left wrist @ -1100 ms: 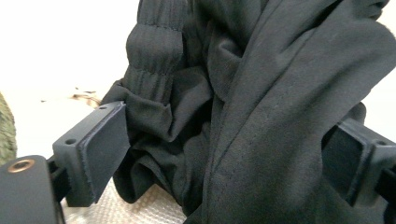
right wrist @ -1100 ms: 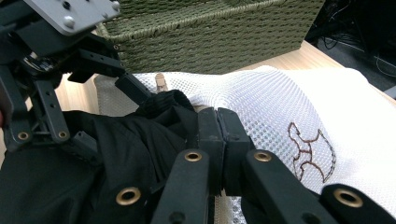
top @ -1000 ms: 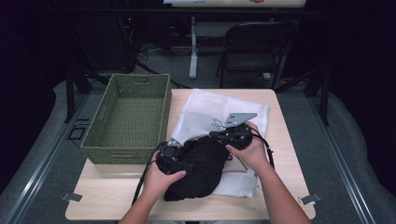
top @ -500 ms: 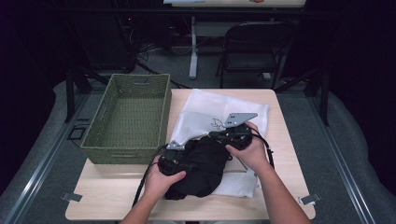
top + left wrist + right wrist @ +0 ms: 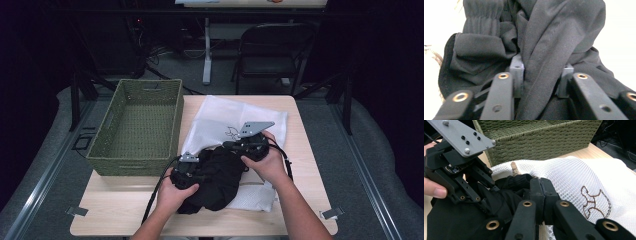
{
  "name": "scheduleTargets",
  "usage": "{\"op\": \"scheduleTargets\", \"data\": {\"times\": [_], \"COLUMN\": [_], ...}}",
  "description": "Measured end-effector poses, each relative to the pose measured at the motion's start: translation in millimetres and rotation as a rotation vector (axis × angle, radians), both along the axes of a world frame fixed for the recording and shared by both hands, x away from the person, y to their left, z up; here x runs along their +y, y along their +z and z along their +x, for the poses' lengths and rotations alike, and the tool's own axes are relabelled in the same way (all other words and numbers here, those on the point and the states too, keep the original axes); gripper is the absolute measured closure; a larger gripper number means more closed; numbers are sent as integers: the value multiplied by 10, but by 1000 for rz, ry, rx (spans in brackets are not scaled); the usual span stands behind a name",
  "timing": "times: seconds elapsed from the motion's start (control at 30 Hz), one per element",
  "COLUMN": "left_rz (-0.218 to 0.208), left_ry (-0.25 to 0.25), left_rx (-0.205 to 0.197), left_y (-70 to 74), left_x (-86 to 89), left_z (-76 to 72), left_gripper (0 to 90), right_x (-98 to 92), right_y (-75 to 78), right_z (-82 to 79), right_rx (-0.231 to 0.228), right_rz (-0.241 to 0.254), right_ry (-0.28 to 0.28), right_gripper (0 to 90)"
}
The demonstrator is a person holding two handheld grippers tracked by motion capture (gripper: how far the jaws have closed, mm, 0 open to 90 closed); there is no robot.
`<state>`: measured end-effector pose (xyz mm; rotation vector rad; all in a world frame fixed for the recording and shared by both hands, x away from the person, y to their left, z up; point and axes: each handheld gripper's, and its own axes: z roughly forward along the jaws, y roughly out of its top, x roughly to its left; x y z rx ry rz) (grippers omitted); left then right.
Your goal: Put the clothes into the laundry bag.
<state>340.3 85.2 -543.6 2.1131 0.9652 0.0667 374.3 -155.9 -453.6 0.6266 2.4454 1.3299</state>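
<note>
Lying bunched on the white mesh bag [image 5: 227, 125] at the counter's [image 5: 300, 200] middle, the black garment [image 5: 220, 180] sits between the just-closing left gripper [image 5: 540, 80]; the right gripper [image 5: 540, 195] is clamped tight on the bag's edge.

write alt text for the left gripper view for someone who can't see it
A crumpled black fabric garment lies on a white surface, with a thick fold of it running down between the left tongs. The two black jaws rise from the bottom edge; they have just been closing and their grey pads sit against the fold on both sides.
</note>
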Motion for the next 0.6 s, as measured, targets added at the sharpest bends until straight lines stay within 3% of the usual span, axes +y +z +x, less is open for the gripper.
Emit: {"op": "scheduleTargets", "data": {"times": [0.07,0.17,0.37,0.6], "left_rz": [10,12,-14,-6], "left_ry": [-5,-12,-14,-21], "left_rx": [-18,-33,-43,-60], "left_y": [20,48,127,211], "left_x": [-22,-59,-147,-268], "left_z": [-12,-18,26,102], "left_gripper": [747,772,783,787], "right_x": [7,21,16,15], "right_y": [-3,-6,2,1], "right_z": [-4,-5,-9,-12], "right_rx": [3,4,4,13], "right_rz": [1,0,9,20], "right_ry": [-1,5,6,15], "right_gripper": [895,895,895,895]}}
